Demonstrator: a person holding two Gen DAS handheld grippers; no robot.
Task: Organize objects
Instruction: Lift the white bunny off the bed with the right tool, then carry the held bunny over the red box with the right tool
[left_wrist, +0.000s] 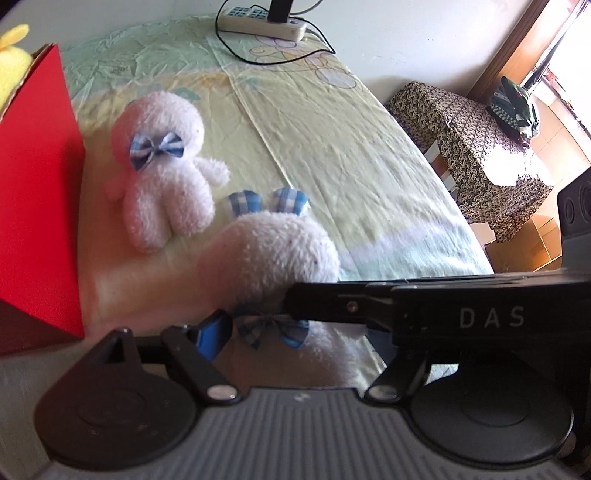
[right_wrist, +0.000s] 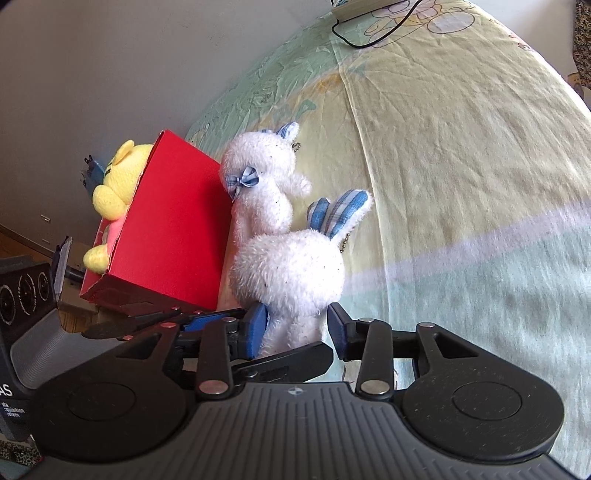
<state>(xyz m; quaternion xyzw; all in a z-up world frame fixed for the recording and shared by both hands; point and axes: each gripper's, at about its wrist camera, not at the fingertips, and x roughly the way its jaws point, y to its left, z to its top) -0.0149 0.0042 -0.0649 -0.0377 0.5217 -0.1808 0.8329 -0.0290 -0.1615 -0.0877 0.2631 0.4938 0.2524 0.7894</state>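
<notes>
Two white plush rabbits with blue checked bows lie on the bed beside a red box (left_wrist: 37, 206). The far rabbit (left_wrist: 162, 166) lies next to the box; it also shows in the right wrist view (right_wrist: 266, 177). The near rabbit (left_wrist: 273, 258) lies between the fingers of both grippers. My right gripper (right_wrist: 297, 325) has its blue pads either side of the near rabbit's (right_wrist: 288, 273) body, one touching, one with a small gap. My left gripper (left_wrist: 288, 325) surrounds the same rabbit; only its left pad (left_wrist: 212, 334) shows. A yellow plush (right_wrist: 114, 177) sits in the red box (right_wrist: 166, 229).
The bed sheet (left_wrist: 332, 147) is pale yellow and green. A power strip (left_wrist: 262, 20) with a black cable lies at the bed's far end. A patterned covered box (left_wrist: 472, 147) stands right of the bed near the window.
</notes>
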